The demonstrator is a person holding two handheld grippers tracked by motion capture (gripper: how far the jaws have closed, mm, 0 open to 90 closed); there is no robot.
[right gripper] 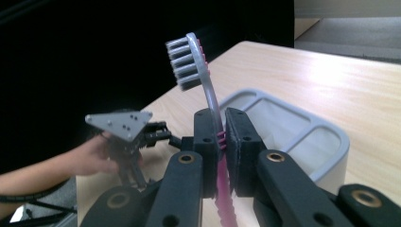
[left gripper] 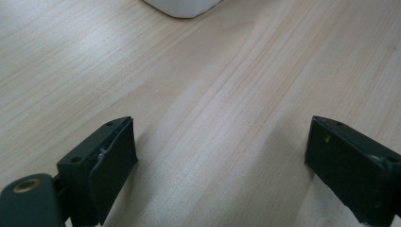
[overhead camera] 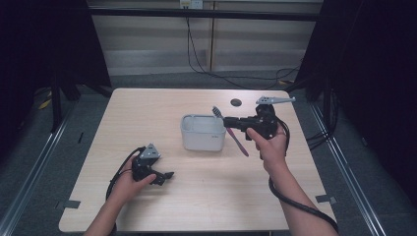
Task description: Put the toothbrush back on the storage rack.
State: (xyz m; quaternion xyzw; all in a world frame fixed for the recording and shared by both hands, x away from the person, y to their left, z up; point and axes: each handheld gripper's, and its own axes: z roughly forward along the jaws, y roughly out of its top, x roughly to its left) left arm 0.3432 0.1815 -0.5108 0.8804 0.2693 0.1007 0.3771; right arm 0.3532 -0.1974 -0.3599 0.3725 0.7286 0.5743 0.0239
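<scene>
The right gripper (right gripper: pixel 218 142) has its jaws clamped on a toothbrush (right gripper: pixel 208 94): the neck passes between the pads, the grey head with its bristles stands up above the jaws, and the pink handle hangs down below them. Just beyond the jaws sits a white container (right gripper: pixel 326 137) with a rounded rim, resting on the tabletop (right gripper: pixel 321 71). In the high view the right gripper (overhead camera: pixel 231 121) is held above the tabletop (overhead camera: pixel 147 113) at the container's (overhead camera: pixel 202 132) right edge, the toothbrush (overhead camera: pixel 236 138) slanting across that corner.

The left gripper (left gripper: pixel 217 165) lies low over the pale wood, jaws spread wide with nothing between them; the container's (left gripper: pixel 182 7) bottom corner lies well ahead of them. In the high view the left gripper (overhead camera: pixel 162 176) lies near the tabletop's front edge, well apart from the container.

Past the jaws, the tabletop runs to a round dark grommet (overhead camera: pixel 236 102). Beyond it lie grey floor, black cables (overhead camera: pixel 236 73) along a light wall panel, and dark curtains at both sides.
</scene>
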